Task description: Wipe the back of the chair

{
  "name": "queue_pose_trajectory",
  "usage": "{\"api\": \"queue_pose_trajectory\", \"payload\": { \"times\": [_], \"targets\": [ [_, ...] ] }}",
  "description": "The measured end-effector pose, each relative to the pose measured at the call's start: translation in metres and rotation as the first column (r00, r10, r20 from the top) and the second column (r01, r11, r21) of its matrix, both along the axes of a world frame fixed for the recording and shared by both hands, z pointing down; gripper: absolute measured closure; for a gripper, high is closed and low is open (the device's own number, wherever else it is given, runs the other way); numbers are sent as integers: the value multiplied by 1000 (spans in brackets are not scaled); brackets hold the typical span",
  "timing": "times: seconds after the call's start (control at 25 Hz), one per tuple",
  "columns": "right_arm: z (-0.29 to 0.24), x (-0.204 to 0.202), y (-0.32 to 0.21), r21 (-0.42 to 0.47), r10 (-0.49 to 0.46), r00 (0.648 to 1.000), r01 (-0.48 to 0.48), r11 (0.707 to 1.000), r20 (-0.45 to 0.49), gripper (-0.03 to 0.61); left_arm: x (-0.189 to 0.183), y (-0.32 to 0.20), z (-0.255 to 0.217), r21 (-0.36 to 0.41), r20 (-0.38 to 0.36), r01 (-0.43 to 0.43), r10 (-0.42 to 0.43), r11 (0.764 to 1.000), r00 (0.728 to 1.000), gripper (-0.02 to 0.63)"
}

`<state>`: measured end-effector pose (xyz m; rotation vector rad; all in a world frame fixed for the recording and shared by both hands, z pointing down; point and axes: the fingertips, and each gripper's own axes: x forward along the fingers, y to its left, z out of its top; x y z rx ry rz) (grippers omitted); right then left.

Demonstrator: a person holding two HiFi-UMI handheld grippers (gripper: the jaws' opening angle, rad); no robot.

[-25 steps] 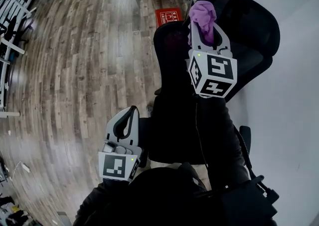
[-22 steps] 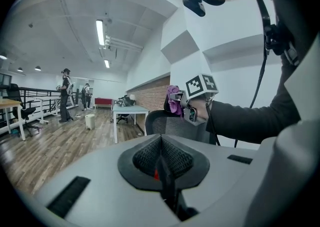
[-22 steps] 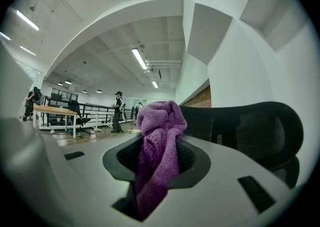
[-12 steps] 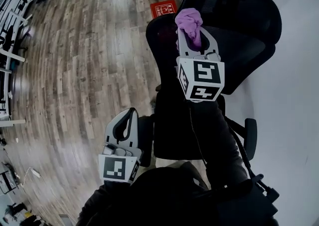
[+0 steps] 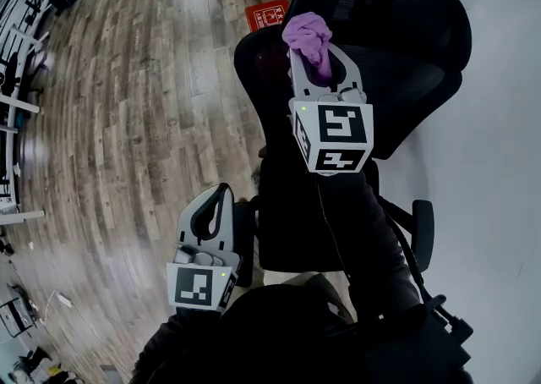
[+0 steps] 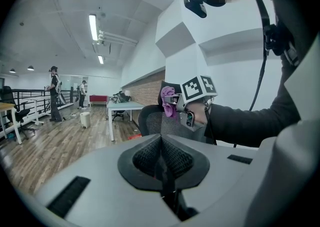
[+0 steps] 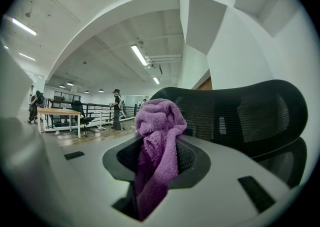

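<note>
A black mesh office chair (image 5: pixel 397 52) stands in front of me, its headrest (image 7: pixel 240 116) filling the right of the right gripper view. My right gripper (image 5: pixel 314 52) is shut on a bunched purple cloth (image 5: pixel 307 34) (image 7: pixel 157 146) and is held up over the chair's back (image 5: pixel 270 78). The cloth sits close to the mesh; contact cannot be told. My left gripper (image 5: pixel 216 203) hangs low beside the seat (image 5: pixel 292 213), shut with nothing in it. The left gripper view shows the right gripper with the cloth (image 6: pixel 168 100) in front of the chair back (image 6: pixel 155 121).
Wood plank floor (image 5: pixel 127 103) spreads to the left. A white wall (image 5: pixel 499 162) runs close along the right of the chair. A red box (image 5: pixel 265 14) lies on the floor behind the chair. White tables (image 6: pixel 122 106) and people (image 6: pixel 54 93) stand far off.
The right gripper with the purple cloth has shifted left across the chair back, from near the headrest towards the back's left part. The left gripper has stayed still.
</note>
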<state>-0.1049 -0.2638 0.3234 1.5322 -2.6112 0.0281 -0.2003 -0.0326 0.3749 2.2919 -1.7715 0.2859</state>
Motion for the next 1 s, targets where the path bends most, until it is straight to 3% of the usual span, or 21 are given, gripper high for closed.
{"api": "queue_pose_trajectory", "payload": {
  "times": [0.64,1.0],
  "targets": [
    [9,43,-8,1,52,998,-52,999,-21,465,30,-15,5,13,0,-63,63,998,998,604],
    [14,91,-15,3,114,993,-114,993,-27,465,62,-26,9,10,2,-115,115,993,993,604]
  ]
}}
